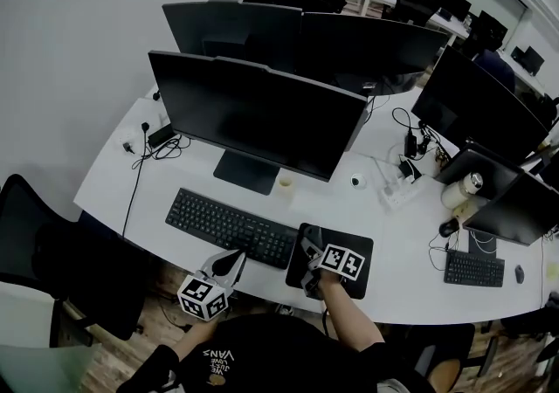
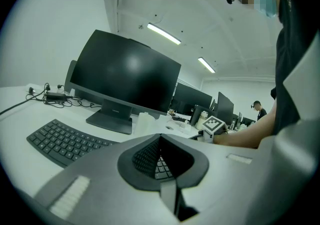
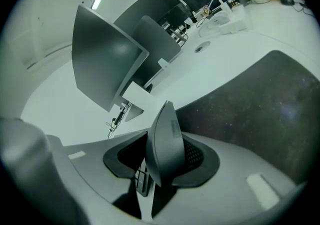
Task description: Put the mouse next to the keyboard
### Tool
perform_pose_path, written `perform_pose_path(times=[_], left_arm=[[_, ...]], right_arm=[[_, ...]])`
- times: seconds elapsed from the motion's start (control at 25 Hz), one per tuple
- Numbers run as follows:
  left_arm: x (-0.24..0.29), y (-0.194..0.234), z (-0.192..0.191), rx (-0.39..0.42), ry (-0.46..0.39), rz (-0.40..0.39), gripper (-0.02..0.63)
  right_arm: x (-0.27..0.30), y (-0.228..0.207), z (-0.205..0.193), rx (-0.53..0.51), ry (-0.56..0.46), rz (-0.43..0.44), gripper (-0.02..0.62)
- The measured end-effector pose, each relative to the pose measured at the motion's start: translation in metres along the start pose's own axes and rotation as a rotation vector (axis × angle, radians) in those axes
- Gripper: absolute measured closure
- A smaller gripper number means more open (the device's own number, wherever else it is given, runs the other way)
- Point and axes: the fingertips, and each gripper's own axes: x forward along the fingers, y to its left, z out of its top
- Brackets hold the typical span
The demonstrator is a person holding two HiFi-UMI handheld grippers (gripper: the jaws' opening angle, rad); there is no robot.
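Observation:
A dark mouse (image 3: 166, 136) stands on its edge between the jaws of my right gripper (image 3: 161, 155), which is shut on it. In the head view that gripper (image 1: 311, 265) hovers over the left part of the black mouse pad (image 1: 360, 279), and the mouse itself is hidden under it. The mouse pad (image 3: 270, 104) lies just right of the black keyboard (image 1: 231, 227). My left gripper (image 1: 231, 264) sits at the keyboard's near edge, shut with nothing in it. From the left gripper (image 2: 161, 139) view, the keyboard (image 2: 65, 141) lies ahead and to the left.
A large black monitor (image 1: 253, 116) stands behind the keyboard, with a small white cup (image 1: 285, 182) by its base. Cables and a power strip (image 1: 400, 192) lie to the right, and a second keyboard (image 1: 473, 267) farther right. A black chair (image 1: 52, 251) stands at the left.

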Motion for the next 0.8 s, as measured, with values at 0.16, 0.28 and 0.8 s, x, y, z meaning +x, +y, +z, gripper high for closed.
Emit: perform_pose_path(times=[0.16,0.28,0.8], left_arm=[[-0.004,0.005,-0.001,-0.006,0.000,0.012,0.606],[-0.004,0.008,-0.001,-0.007,0.000,0.015,0.604],[0.008,0.009,0.003,0.001,0.017,-0.028,0.605]], right_arm=[[0.005,0.000,-0.003,-0.010,0.044,-0.012,0.419],[0.007,0.000,-0.006,0.033,0.084,-0.008,0.417],[-0.001,-0.003,-0.005,-0.077,0.121,-0.156,0.307]])
